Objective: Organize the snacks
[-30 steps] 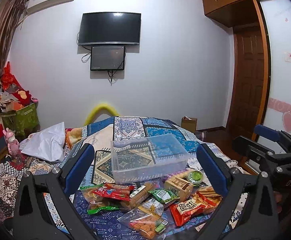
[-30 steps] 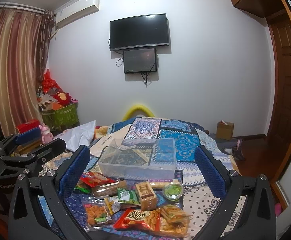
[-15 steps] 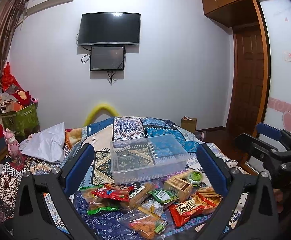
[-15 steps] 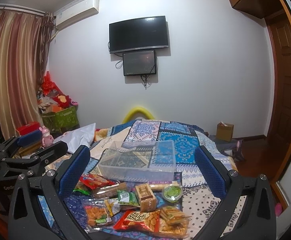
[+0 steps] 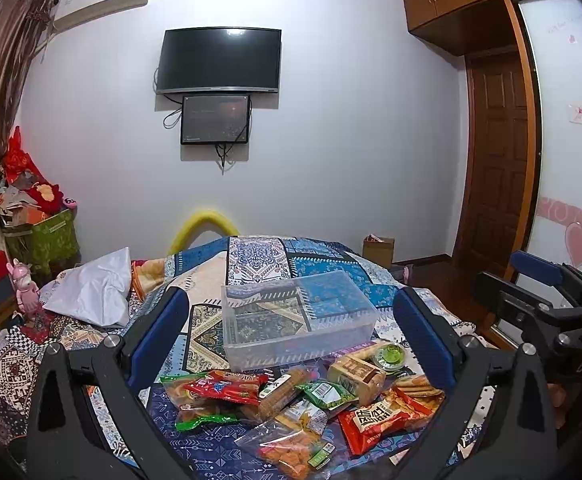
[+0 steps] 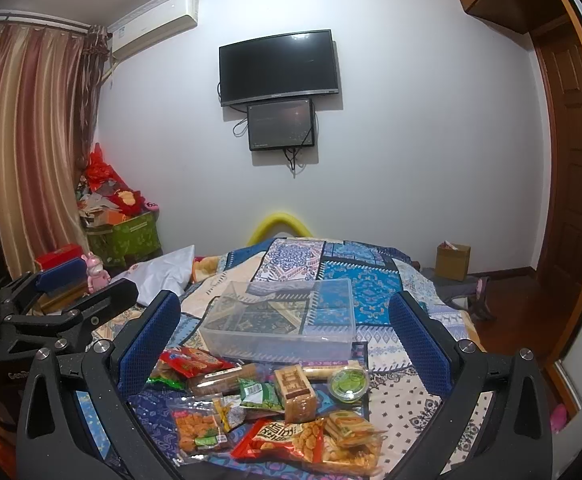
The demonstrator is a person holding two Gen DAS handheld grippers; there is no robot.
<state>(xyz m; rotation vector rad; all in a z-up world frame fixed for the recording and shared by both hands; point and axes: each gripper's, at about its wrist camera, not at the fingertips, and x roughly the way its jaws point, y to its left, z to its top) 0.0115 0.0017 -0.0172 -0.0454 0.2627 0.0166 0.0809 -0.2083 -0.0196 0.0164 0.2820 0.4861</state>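
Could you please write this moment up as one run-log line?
stage: pre-grasp | left gripper: open, empty | right gripper: open, empty | clear plastic bin: empty | snack packets: piled before bin

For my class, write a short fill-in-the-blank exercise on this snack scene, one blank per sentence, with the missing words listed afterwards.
1. The clear plastic box behind the snacks holds ____ snacks.
2. The small round tub has a ____ lid.
3. Both the left tool and the right tool have their fingers spread ____.
4. The peanut bag nearest the camera is mainly ____.

Missing words: no; green; open; red
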